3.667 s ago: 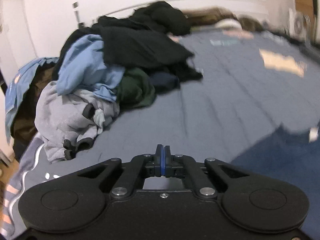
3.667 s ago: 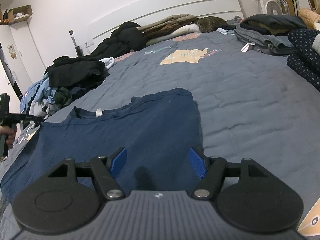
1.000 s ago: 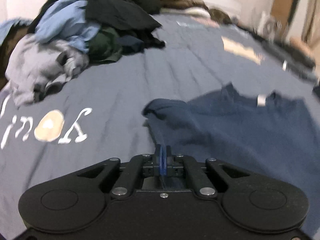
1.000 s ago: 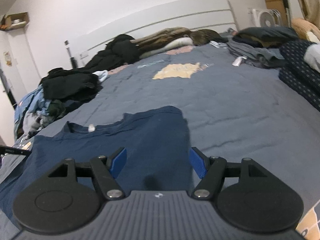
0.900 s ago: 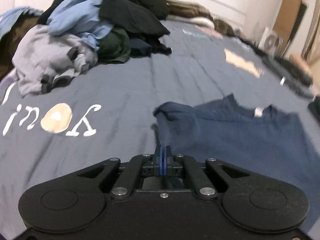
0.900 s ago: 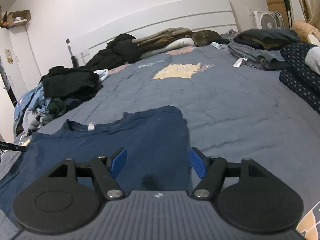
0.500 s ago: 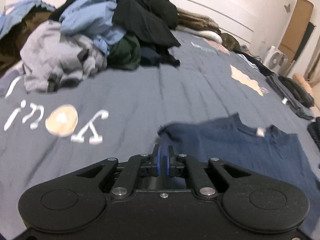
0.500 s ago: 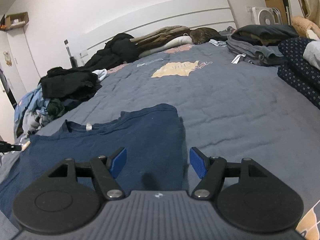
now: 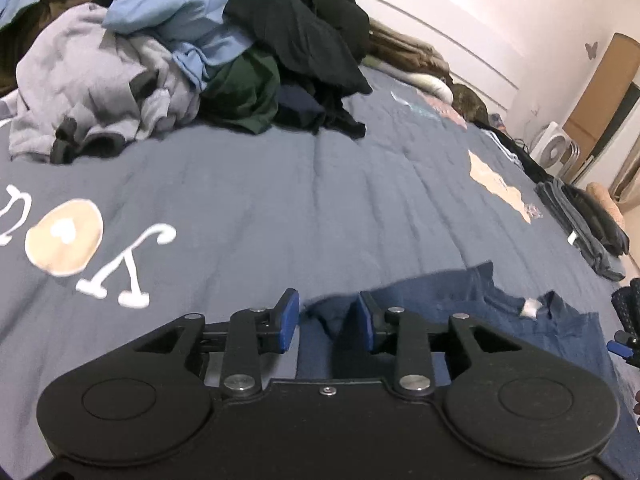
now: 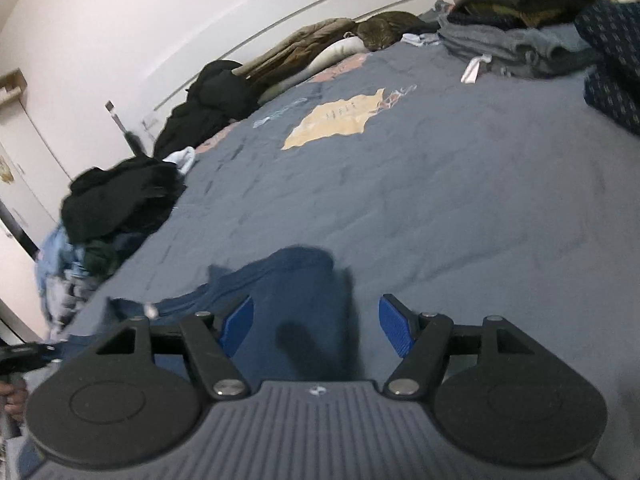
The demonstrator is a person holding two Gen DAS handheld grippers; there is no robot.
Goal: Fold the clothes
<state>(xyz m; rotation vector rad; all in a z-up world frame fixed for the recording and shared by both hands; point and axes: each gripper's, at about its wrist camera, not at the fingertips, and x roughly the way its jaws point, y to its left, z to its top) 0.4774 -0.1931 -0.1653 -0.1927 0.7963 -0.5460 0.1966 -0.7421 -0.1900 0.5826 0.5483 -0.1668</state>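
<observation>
My left tongs, pressed together half a second ago, are now standing apart around the sleeve of the navy T-shirt lying on the bed. My right tongs are staying wide apart over its other sleeve. Only the left view is showing the laundry heap up close at 11 o'clock.

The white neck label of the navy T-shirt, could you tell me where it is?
In the left wrist view, the label sits lower right, at the navy T-shirt collar, right of the fingers.
</observation>
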